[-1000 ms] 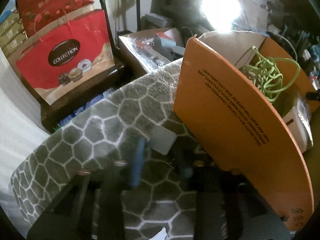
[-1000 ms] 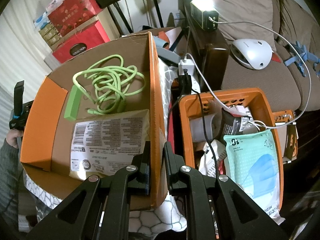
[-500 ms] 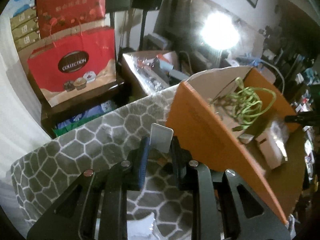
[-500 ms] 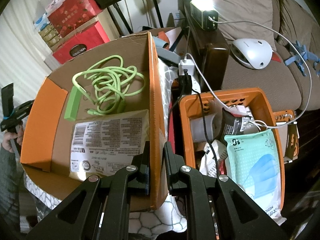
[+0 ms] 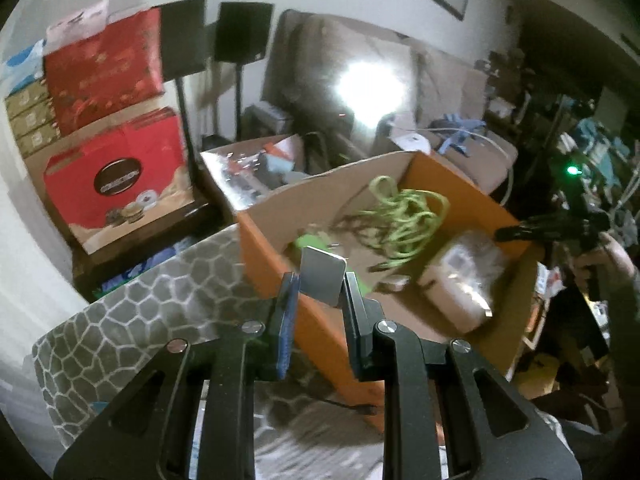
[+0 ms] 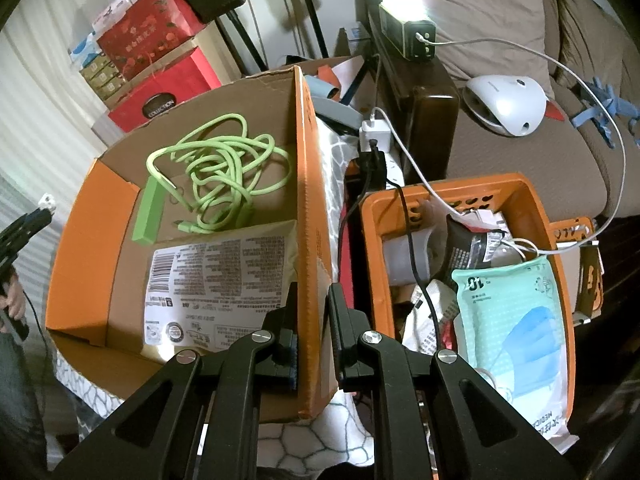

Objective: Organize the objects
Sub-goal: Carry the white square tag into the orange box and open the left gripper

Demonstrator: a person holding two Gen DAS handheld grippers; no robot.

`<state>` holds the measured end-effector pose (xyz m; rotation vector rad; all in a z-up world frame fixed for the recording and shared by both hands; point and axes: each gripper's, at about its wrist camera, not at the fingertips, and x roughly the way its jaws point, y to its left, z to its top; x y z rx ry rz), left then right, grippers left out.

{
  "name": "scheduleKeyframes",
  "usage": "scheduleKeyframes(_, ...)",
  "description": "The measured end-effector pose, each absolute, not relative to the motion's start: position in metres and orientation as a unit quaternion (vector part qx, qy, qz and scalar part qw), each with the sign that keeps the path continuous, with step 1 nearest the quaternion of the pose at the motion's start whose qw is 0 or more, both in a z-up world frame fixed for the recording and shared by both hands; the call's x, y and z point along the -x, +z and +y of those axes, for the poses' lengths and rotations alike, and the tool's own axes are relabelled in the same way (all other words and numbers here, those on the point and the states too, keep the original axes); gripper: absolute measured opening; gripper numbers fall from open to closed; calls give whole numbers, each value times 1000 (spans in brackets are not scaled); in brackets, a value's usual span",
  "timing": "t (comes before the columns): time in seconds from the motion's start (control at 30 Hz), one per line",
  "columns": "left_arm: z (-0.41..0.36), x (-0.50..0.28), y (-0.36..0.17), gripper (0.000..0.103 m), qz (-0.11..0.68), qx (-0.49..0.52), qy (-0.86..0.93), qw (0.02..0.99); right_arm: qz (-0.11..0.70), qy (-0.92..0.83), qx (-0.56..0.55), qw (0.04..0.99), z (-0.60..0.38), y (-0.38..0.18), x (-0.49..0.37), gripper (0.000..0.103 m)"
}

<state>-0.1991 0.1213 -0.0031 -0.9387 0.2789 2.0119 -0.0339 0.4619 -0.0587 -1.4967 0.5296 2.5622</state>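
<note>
Over the cardboard box (image 5: 400,312) near wall | left gripper (image 5: 316,280) grasps grey card (image 5: 322,280) | right gripper (image 6: 312,304) clamps box wall | next, I'd judge: drop card inside.

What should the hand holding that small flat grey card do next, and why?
Probably carry the small flat grey card forward over the orange cardboard box and let go. The left gripper pinches it just short of the near wall, while the right gripper clamps the box's side wall, steadying it; the tangled green cable already lies inside.
</note>
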Motion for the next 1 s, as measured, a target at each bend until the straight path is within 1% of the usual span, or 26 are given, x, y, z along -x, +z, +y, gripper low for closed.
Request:
scheduleKeyframes(0.2, 149, 169, -4, 20, 142, 378, 794, 454, 178, 848, 495, 64, 463, -58, 34, 12)
scheduleKeyframes(0.4, 164, 164, -21, 20, 155, 401, 786, 445, 177, 848, 495, 63, 462, -58, 34, 12)
scheduleKeyframes(0.63, 174, 159, -27, 22, 179, 397, 790, 432, 177, 848, 495, 63, 462, -58, 34, 12)
scheduleKeyframes(0.67, 175, 160, -27, 23, 180, 397, 791, 430, 177, 848, 495, 63, 462, -58, 34, 12)
scheduleKeyframes(0.7, 175, 161, -26, 29, 178, 398, 792, 428, 178, 848, 495, 63, 462, -58, 34, 12)
scheduleKeyframes(0.73, 174, 162, -26, 37, 175, 398, 793, 427, 179, 848, 494, 63, 462, -57, 34, 12)
scheduleKeyframes(0.8, 172, 163, -24, 44, 170, 394, 797, 424, 179, 848, 494, 62, 461, -57, 35, 12)
scheduleKeyframes(0.9, 169, 164, -20, 45, 168, 391, 800, 423, 179, 848, 494, 63, 462, -57, 34, 12)
scheduleKeyframes(0.97, 166, 165, -17, 49, 165, 388, 803, 422, 179, 848, 494, 63, 461, -57, 35, 12)
scheduleKeyframes(1.0, 165, 165, -15, 53, 164, 386, 805, 420, 179, 849, 494, 63, 462, -57, 35, 12)
